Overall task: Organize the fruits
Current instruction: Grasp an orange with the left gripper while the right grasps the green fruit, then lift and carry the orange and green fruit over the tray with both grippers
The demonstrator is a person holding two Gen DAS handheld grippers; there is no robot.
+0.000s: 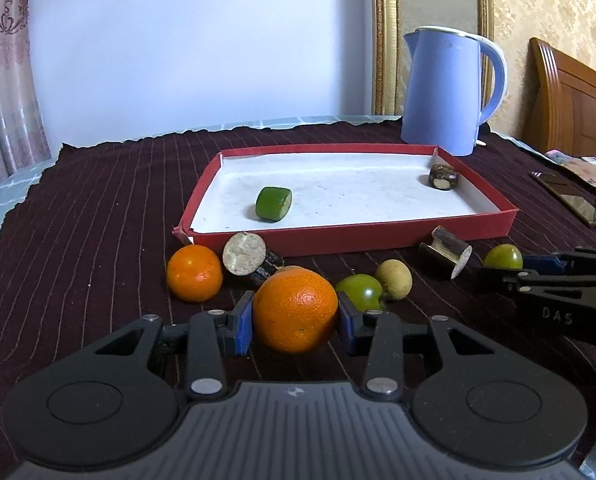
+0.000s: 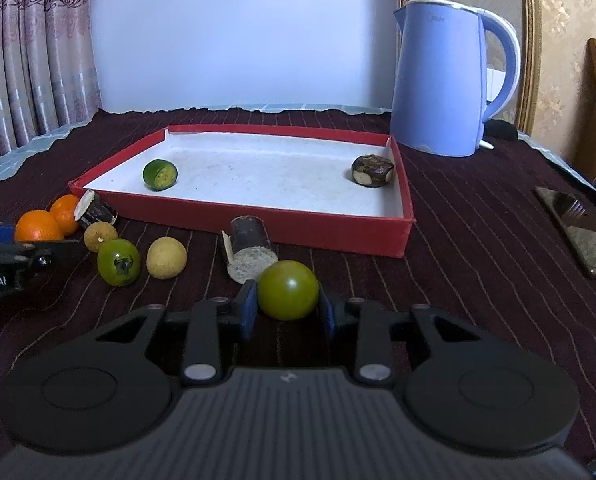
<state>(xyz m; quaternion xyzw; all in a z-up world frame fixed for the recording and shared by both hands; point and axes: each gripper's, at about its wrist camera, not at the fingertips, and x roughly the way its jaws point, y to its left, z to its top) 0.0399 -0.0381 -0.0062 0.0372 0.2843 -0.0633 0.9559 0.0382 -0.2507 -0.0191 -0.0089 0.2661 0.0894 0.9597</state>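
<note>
Fruits are lying scattered on the dark striped cloth [image 1: 98, 208] in front of a red tray [image 1: 350, 236]. In the left wrist view, the left hand-held gripper [image 1: 296, 318] is squeezing a large orange [image 1: 295, 310] at lower centre, its blue pads pressing both sides of the fruit. A smaller orange [image 1: 194, 273] is sitting just to the left, beside a cut dark cane piece [image 1: 245, 260].

In the right wrist view, the right hand-held gripper [image 2: 287, 308] is at lower centre with a green tomato [image 2: 288, 290] between its narrowed jaws; the left pad is touching it, while contact on the right side is hard to tell. A second green tomato [image 2: 119, 262] and two tan longans [image 2: 166, 258] are sitting at left centre, near another cane piece [image 2: 250, 254].

Inside the tray, a green cut chunk [image 2: 160, 175] is lying at the left and a dark spotted chunk [image 2: 372, 171] is resting in the right far corner. A blue kettle [image 2: 442, 80] is standing upright behind the tray, at upper right.
</note>
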